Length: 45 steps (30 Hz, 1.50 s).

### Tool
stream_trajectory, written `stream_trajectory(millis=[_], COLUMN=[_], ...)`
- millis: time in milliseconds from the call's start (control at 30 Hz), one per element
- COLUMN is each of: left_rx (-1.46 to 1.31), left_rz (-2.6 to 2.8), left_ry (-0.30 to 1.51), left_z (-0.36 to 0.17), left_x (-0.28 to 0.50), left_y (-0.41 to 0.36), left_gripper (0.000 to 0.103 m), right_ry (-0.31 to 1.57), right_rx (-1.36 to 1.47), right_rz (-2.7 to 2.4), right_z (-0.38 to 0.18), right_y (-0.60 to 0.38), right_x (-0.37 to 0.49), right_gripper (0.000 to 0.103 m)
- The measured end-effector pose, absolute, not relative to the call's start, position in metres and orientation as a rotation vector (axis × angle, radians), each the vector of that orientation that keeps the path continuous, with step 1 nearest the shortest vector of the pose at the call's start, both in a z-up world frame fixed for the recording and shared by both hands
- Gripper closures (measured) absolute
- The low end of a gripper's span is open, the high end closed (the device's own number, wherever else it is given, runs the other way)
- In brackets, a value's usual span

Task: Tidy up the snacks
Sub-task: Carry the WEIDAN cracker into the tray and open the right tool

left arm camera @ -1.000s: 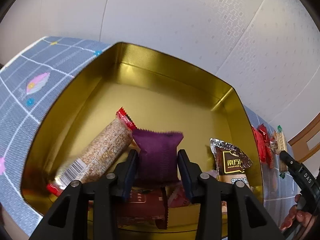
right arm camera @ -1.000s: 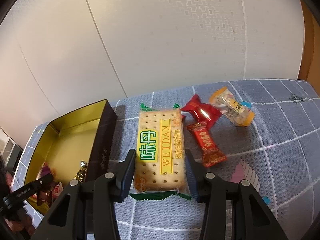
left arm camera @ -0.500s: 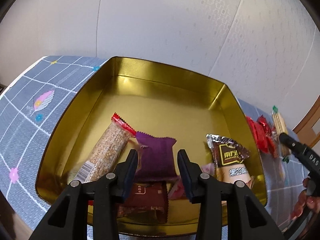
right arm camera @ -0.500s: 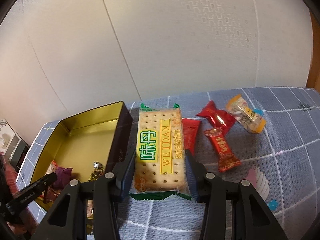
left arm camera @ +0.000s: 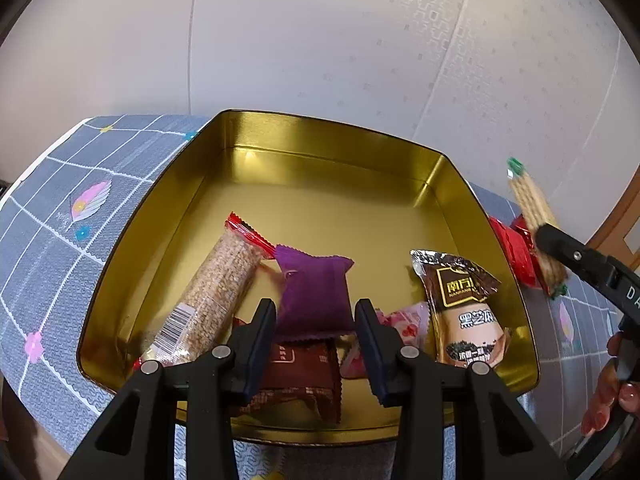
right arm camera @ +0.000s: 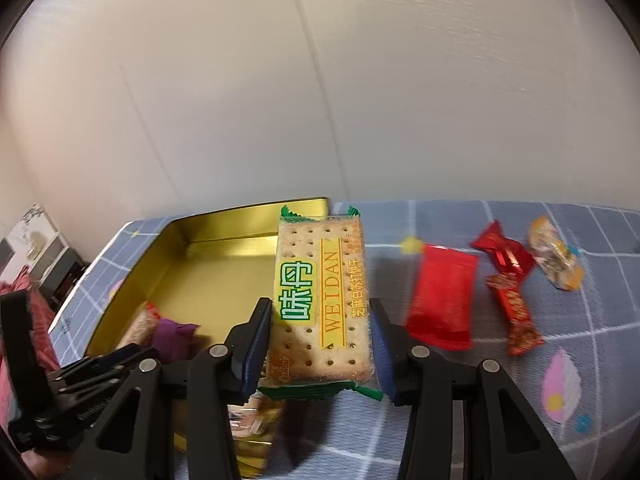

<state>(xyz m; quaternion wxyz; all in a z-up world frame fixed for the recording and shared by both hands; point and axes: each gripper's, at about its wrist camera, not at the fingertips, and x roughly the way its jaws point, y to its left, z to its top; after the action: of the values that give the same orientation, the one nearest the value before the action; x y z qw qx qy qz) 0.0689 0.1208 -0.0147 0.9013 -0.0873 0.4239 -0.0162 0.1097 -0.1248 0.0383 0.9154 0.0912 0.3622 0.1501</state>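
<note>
My right gripper [right arm camera: 320, 344] is clamped on a flat rectangular cracker packet with green crimped ends and a yellow-green label [right arm camera: 320, 304], held clear of the grey grid-patterned tablecloth [right arm camera: 592, 360] over the near wall of the gold-lined rectangular metal tin [right arm camera: 224, 220]. My left gripper [left arm camera: 315, 344] hangs above the tin's near end, its jaws parted and empty; directly below them lies a purple crimped pouch [left arm camera: 314, 292]. In the tin with it are a long clear sesame bar with red ends [left arm camera: 216, 296], a brown wrapped bar [left arm camera: 300, 372], a silver-topped brown sachet [left arm camera: 464, 304] and pink sweets [left arm camera: 404, 320], apparently two. On the cloth lie a flat red packet [right arm camera: 442, 300], two red wrapped sweets [right arm camera: 516, 312] and an orange-ended clear one [right arm camera: 554, 256].
</note>
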Motion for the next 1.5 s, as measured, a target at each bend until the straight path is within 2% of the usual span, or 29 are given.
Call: stream_trajectory(millis=[833,1500], left_rx=[-0.175,-0.187], left_rz=[-0.039,-0.066], left_ry=[0.854,0.846], left_z=[-0.01,-0.007], left_x=[0.055,0.057], left_y=[0.126,0.117], left_gripper=[0.061,0.061], right_ry=[0.835,0.778], right_rx=[0.032,0.16], right_rz=[0.432,0.374], right_z=[0.015,0.029], right_y=[-0.041,-0.073], right_x=[0.122,0.122], right_gripper=[0.055,0.046])
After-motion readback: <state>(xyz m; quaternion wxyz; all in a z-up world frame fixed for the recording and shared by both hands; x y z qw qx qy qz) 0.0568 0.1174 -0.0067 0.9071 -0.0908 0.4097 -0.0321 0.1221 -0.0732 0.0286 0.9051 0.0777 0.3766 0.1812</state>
